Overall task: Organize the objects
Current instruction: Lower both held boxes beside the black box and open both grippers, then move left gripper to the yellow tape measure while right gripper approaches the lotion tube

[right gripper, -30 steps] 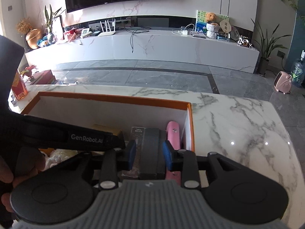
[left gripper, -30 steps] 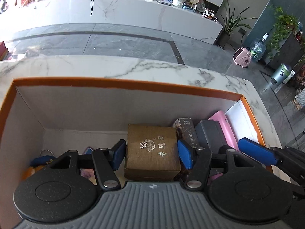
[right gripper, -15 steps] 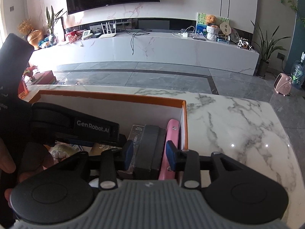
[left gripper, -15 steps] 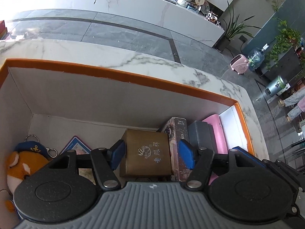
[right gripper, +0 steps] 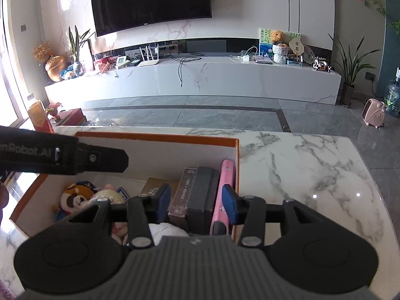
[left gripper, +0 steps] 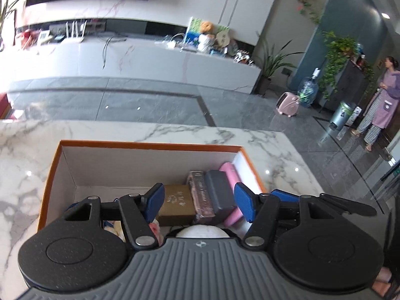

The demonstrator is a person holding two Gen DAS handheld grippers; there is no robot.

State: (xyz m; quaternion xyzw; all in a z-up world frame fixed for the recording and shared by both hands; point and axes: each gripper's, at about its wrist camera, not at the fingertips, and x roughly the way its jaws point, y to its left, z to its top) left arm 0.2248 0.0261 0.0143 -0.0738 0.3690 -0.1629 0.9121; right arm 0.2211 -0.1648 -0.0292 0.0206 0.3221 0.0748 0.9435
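While both tools gape, orange-rimmed box (right gripper: 160, 136) holds upright cases (right gripper: 200, 192), plush toy (right gripper: 75, 196).

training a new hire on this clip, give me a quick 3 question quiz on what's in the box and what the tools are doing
1. True or false: the pink case stands against the right wall of the orange-rimmed box.
2. Which item sits directly left of the dark grey case? A) the photo card box B) the plush fox C) the brown box
3. Fill in: both the left tool and the right tool are ____ and hold nothing.

Key: 1 true; 2 A; 3 open
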